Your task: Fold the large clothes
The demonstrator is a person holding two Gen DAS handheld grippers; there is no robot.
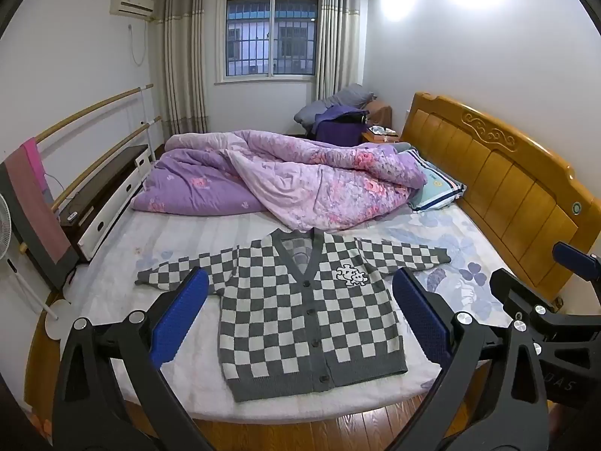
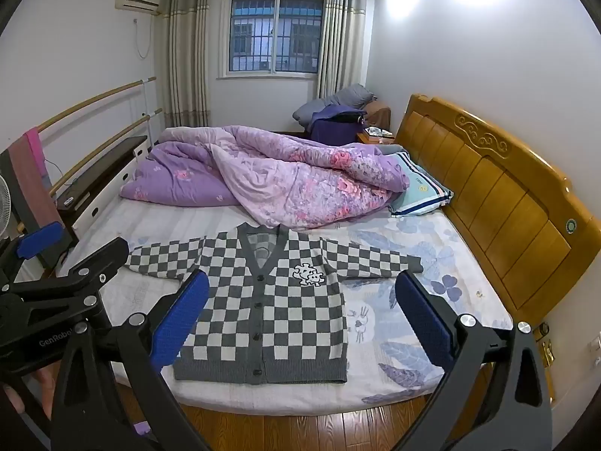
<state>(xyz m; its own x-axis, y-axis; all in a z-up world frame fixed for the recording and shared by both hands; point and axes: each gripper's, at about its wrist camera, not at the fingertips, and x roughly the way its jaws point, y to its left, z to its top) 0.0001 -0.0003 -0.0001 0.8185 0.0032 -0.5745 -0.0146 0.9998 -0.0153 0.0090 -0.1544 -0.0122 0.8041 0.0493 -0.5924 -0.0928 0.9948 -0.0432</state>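
Observation:
A grey-and-white checkered cardigan (image 1: 300, 312) lies flat and buttoned on the bed, sleeves spread to both sides, hem toward the near edge. It also shows in the right wrist view (image 2: 270, 308). My left gripper (image 1: 300, 319) is open and empty, held above the near edge of the bed with its blue pads (image 1: 180, 319) on either side of the cardigan. My right gripper (image 2: 300, 319) is open and empty too, a little to the right of the left one. Each gripper shows at the side of the other's view.
A crumpled purple floral quilt (image 1: 285, 176) fills the far half of the bed (image 1: 112, 300). A pillow (image 1: 435, 184) lies by the wooden headboard (image 1: 507, 188) on the right. A low cabinet (image 1: 109, 191), rails and a fan (image 1: 5, 221) stand left. Wooden floor (image 1: 338, 432) lies below.

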